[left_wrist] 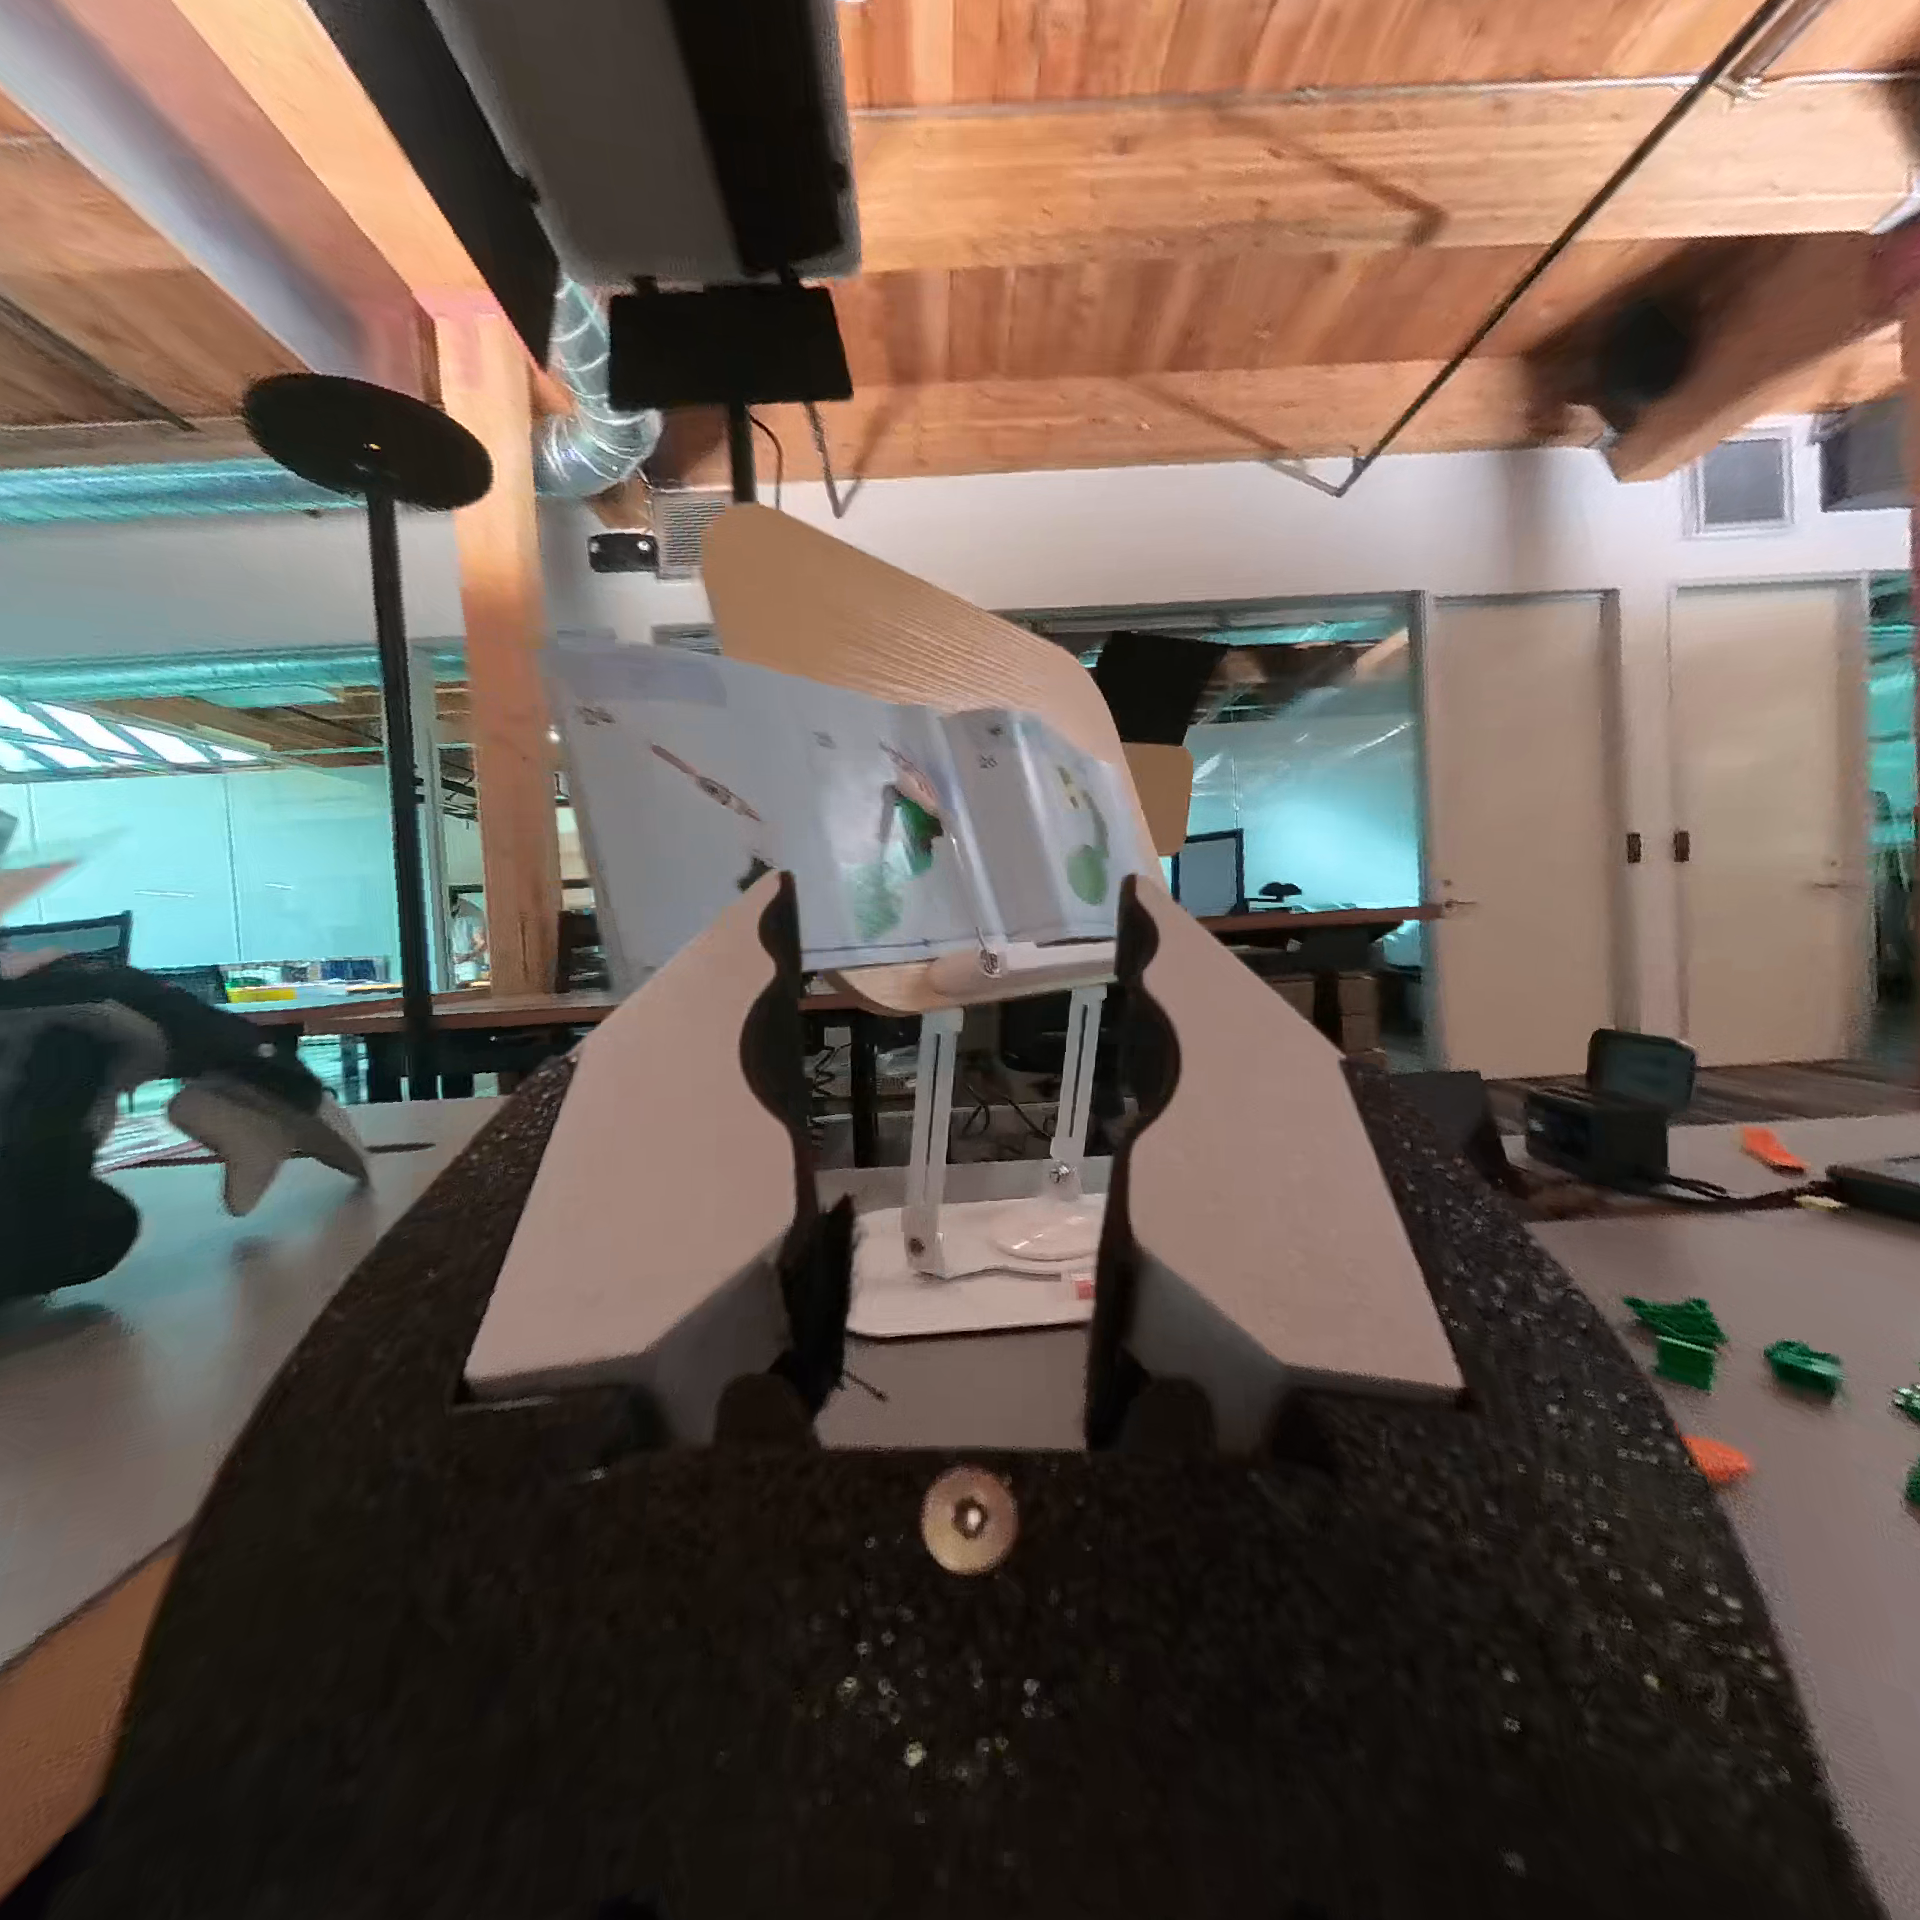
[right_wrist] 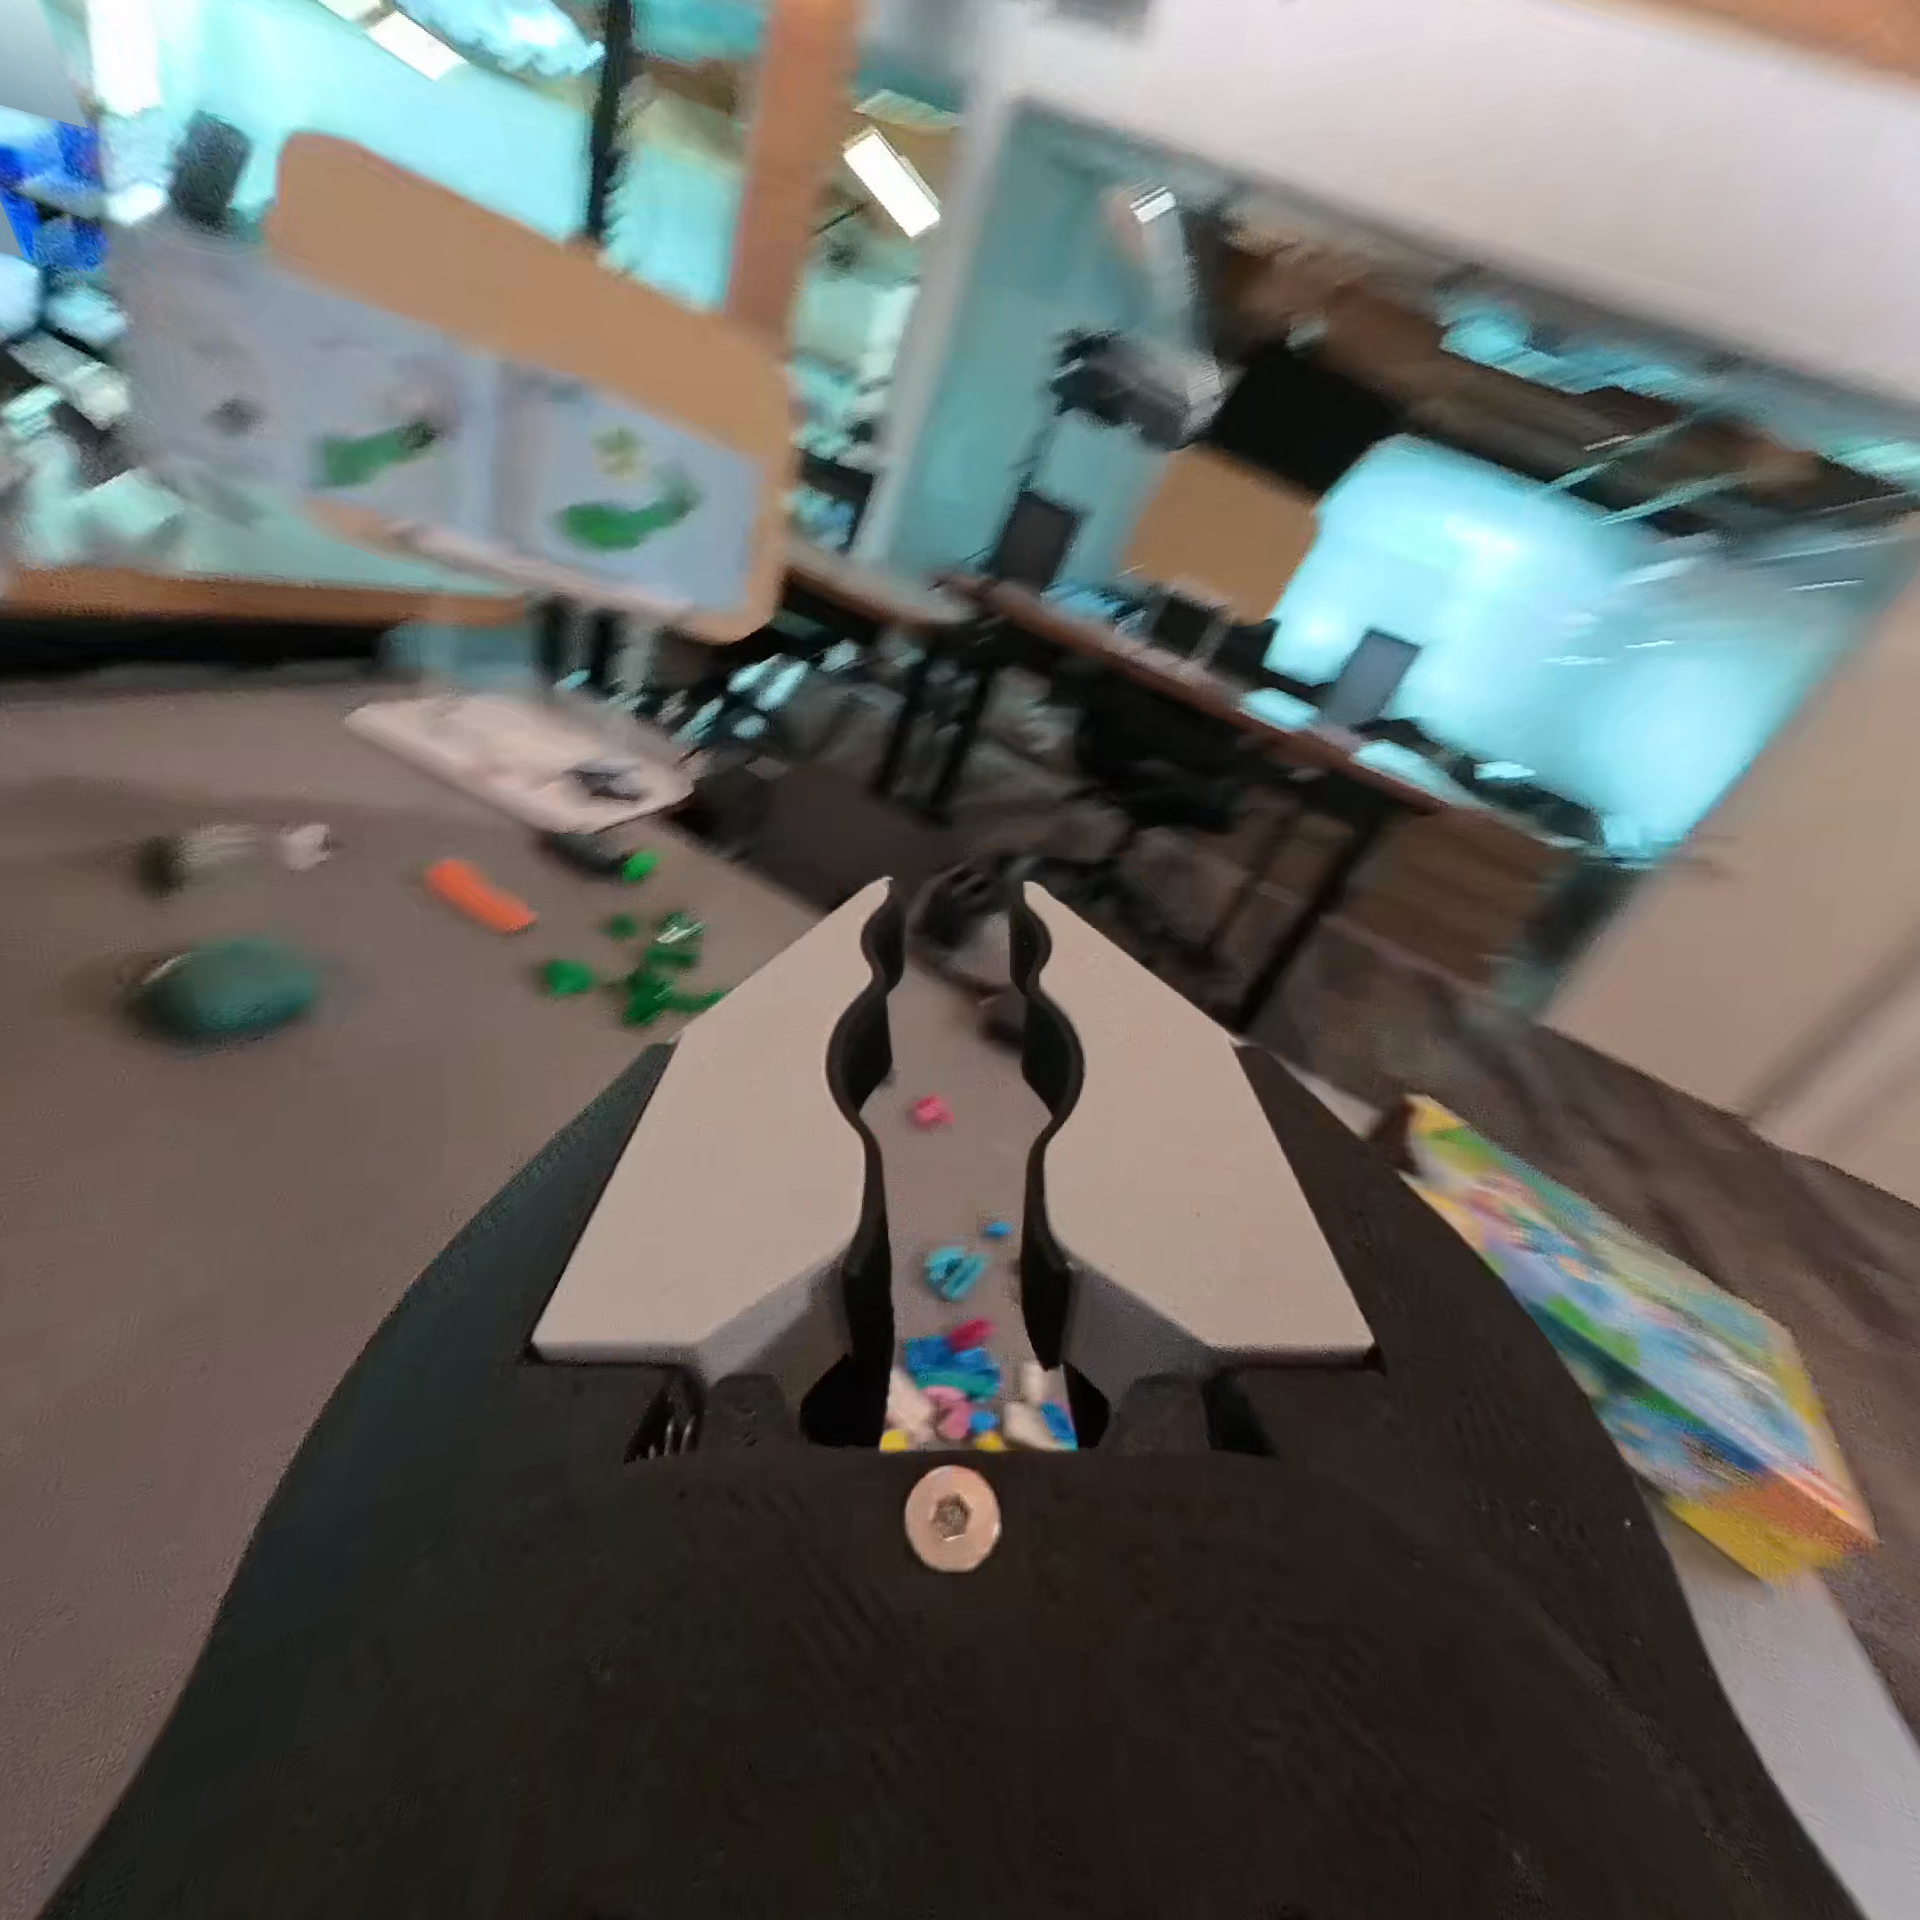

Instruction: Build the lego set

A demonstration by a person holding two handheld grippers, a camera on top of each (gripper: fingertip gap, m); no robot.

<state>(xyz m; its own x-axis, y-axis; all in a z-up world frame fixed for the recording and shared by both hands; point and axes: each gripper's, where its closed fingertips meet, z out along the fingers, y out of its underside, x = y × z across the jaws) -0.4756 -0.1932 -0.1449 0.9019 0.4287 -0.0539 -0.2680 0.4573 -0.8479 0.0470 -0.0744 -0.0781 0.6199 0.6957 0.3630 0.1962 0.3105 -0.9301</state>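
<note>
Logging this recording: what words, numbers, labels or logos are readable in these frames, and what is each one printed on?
Nothing is legible enough to quote.
Open instruction booklet: small numbers at the page tops, too blurred to read.
Colourful box: printed front, smeared by motion blur, unreadable.
Red sticker on the white stand base: too small to read.
No other writing is visible in either view.

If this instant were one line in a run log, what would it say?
left claw: open, empty | right claw: open, empty, over loose bricks | manual: open on stand | green pieces: untouched
</note>
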